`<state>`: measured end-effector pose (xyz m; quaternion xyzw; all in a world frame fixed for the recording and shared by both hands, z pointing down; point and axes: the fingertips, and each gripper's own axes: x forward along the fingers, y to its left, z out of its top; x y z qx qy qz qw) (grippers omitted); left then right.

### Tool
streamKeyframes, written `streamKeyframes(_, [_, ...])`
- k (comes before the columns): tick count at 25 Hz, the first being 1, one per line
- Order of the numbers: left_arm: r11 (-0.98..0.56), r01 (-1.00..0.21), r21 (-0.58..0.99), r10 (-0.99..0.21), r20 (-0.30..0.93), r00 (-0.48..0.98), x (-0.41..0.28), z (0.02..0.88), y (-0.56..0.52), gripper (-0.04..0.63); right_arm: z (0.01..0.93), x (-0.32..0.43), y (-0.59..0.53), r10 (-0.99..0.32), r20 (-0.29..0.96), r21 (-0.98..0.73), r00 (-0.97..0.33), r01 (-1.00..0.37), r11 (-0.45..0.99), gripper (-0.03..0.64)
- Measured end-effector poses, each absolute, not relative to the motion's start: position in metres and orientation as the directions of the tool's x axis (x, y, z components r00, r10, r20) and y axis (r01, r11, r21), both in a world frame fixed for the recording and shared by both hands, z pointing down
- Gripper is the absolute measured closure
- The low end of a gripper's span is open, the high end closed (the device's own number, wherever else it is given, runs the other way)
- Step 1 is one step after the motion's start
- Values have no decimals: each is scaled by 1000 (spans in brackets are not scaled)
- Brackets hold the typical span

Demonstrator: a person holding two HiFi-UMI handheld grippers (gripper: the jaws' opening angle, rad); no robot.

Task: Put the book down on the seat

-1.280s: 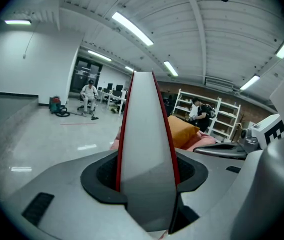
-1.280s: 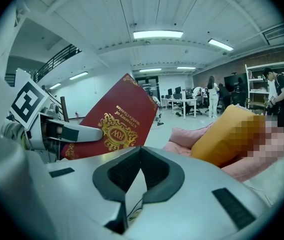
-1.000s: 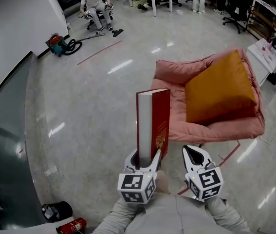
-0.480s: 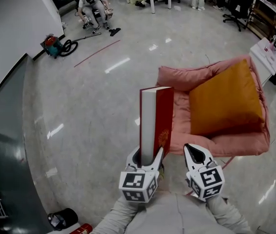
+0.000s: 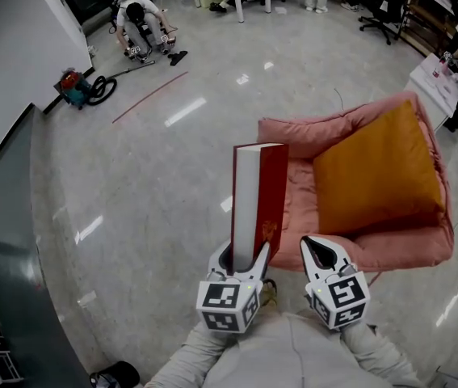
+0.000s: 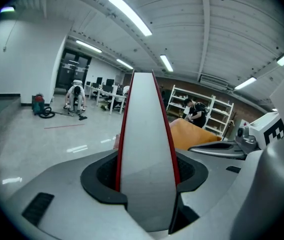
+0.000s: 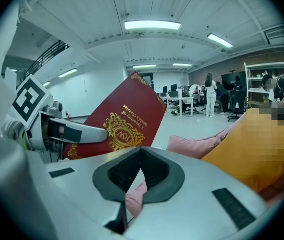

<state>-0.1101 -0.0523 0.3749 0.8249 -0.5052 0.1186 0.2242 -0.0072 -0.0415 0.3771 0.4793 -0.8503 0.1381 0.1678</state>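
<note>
Carrying step: the red hardcover book [image 5: 258, 196] is in the air, upright, page edge toward the camera and gilt-stamped cover to the person's right. In the head view it overlaps the near left edge of the pink seat [image 5: 300, 210]; it is not yet on it.

The left gripper [image 5: 241, 259] has it by the lower end. In the left gripper view the jaws stand wide, pads clamped on both covers of the book [image 6: 147, 149], with the page block filling the gap.

The right gripper [image 5: 319, 250] is just beside it and apart from the book. Its jaws are all but together with nothing held; only a sliver of pink fabric shows through the slit.

An orange cushion [image 5: 378, 164] leans on the seat back, so free room is the pink pan in front of it. Glossy grey floor [image 5: 156, 184] lies all around.

Judged next move: bring the book further over the pan, tip it from upright to flat with a cover down, lower until the fabric takes the weight, then spread the left jaws. The right gripper is free to steady the top edge.
</note>
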Motion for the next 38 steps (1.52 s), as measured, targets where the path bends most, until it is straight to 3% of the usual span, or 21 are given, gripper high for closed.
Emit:
streamKeyframes(14, [-397,-875,276,-714,506,483,-108,416,-87,350,405,4,-53,-743,504,-105,-441,-885,454,612])
streamKeyframes(38, [-350,-872,342,-572,659,489,-40,523,-173,350,483,55,-157,-639,624,-177,-449,-878,444,612])
